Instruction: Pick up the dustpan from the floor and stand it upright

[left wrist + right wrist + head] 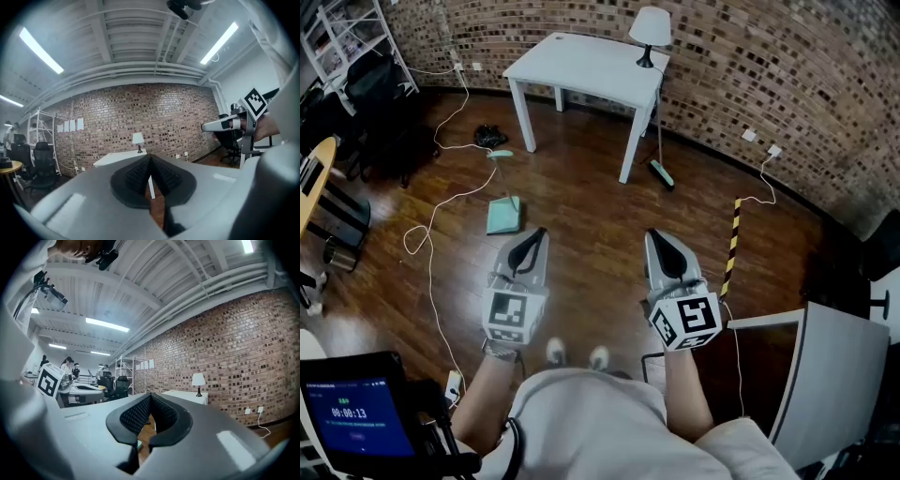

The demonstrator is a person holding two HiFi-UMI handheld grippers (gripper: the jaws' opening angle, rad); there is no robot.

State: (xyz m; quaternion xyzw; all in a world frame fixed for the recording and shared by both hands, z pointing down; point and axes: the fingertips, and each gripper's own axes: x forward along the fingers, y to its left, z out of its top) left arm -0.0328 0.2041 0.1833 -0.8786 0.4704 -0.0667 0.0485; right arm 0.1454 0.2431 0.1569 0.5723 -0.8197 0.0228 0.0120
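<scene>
I am holding both claws out level over the dark wooden floor (581,216), side by side and apart from each other. The left gripper (534,240) has its jaws pressed together, with the ribbed black pads meeting at the tip and nothing between them. The right gripper (661,244) is the same: jaws pressed together and empty.

The teal plastic dustpan (504,215) lies flat on the floor to the left of centre. It is beyond the left gripper and not touching it. Its thin handle runs away from me toward the far side. Past the end of the handle, a small black bundle (490,137) sits on the boards.

At the far side, a white square table (581,66) stands against the red-brown brick wall (769,75). A white table lamp (650,28) sits on its far right corner. A teal-headed broom (661,173) leans by the table's near right leg, with its brush on the floor. To the right of the right gripper, a yellow-and-black striped strip (733,239) lies on the floor, running near to far.

In both gripper views I see the table and lamp ahead, beyond the closed tips.
</scene>
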